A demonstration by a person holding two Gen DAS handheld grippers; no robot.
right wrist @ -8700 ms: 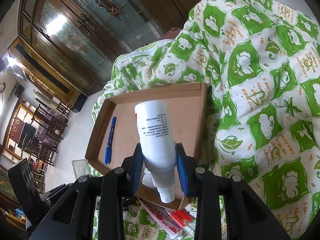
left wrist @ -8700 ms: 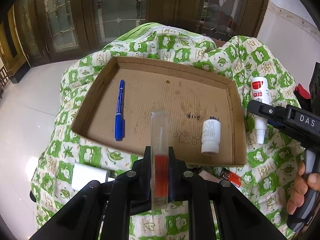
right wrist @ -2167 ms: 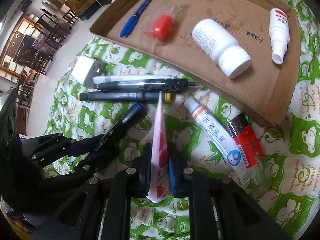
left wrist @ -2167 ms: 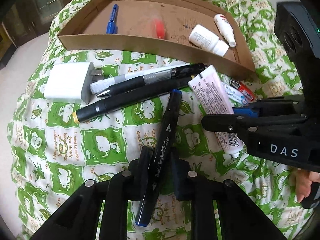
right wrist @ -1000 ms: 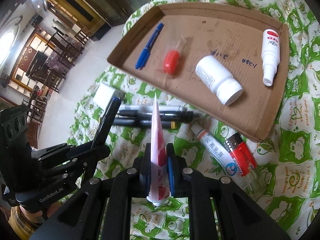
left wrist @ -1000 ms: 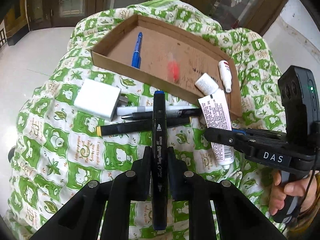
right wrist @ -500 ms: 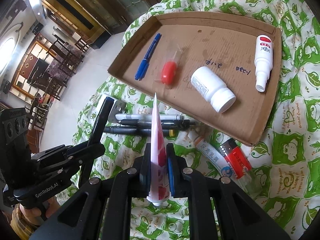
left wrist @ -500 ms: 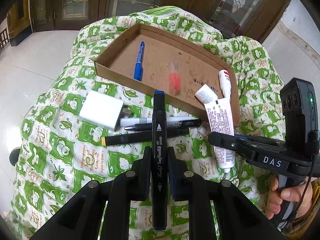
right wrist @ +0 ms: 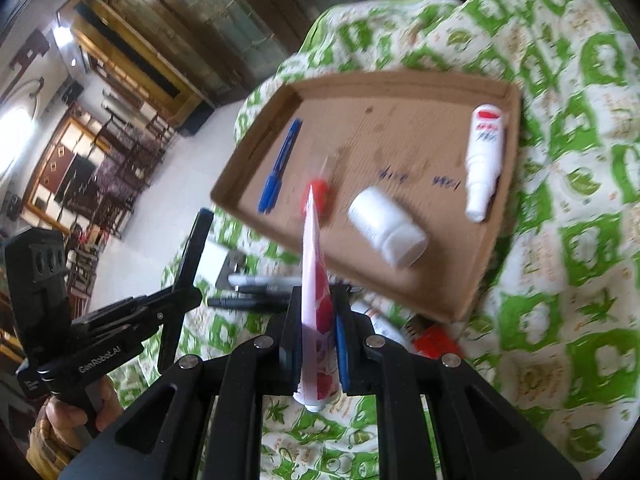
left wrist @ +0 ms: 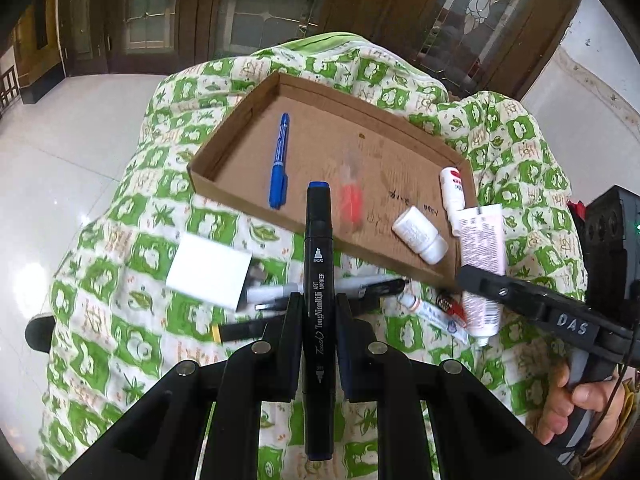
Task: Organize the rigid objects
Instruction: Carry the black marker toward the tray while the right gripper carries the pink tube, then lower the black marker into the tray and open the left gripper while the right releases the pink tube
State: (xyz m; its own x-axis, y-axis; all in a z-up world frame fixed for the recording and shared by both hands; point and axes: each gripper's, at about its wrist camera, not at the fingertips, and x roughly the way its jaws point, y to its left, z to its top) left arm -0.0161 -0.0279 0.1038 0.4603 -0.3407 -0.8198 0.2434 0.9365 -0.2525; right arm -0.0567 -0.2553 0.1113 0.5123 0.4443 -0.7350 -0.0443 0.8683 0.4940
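Both grippers (left wrist: 318, 320) (right wrist: 316, 320) level, loaded, near tray (left wrist: 408, 128).

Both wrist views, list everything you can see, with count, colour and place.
cardboard tray: 1, brown, on the quilt
quilt: 1, green and white, under everything
blue pen: 1, in tray, left
red-capped clear tube: 1, tray middle
pill bottle: 1, white, tray
spray bottle: 1, white, tray right
charger: 1, white, quilt
pens: three, black and white, quilt
lighter: 1, red, quilt
ointment tube: 1, white, quilt
art marker: 1, black, left hand-held gripper
cream tube: 1, pink, right hand-held gripper
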